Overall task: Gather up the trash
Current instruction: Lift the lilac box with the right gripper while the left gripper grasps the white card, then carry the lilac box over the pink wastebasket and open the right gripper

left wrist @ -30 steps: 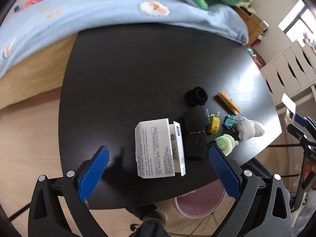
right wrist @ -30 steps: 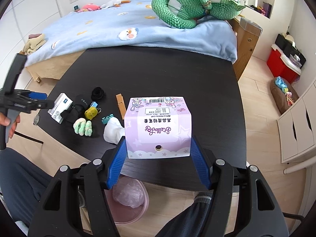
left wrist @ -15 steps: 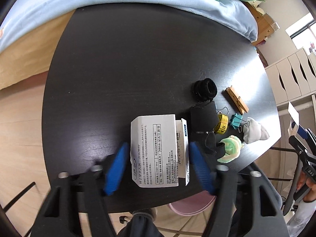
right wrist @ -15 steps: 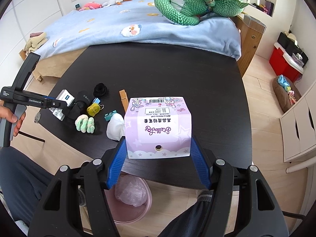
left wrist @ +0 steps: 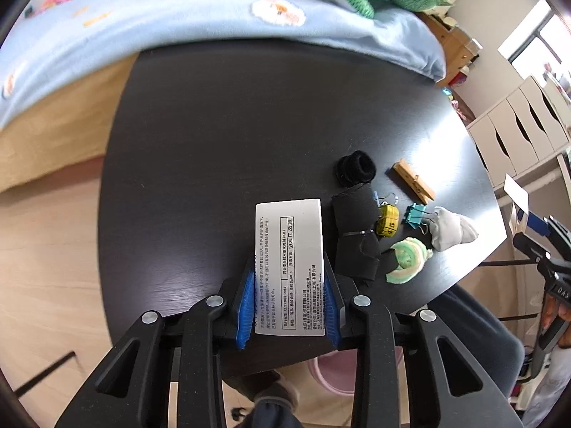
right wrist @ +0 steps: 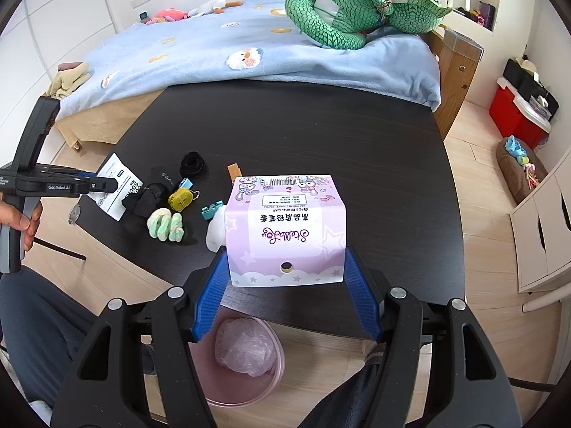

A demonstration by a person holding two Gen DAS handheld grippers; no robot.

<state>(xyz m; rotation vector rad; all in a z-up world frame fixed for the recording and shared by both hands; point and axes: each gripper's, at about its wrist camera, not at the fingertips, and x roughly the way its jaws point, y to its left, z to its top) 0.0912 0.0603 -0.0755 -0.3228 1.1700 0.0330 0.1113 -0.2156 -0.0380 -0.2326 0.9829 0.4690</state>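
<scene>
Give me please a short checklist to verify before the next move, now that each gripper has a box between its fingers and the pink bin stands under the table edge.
1. Left gripper around the white box: ok, pads at both sides, jaws closing.
2. Left grip firm enough to lift: cannot tell.
3. Right gripper holding the purple box: ok, blue pads against both sides.
4. Pink bin reachable: ok, on the floor just below the right gripper, bag inside.
5. Black sock free of the white box: ok, beside it, outside the pads.
6. Grippers apart from each other: ok.
</scene>
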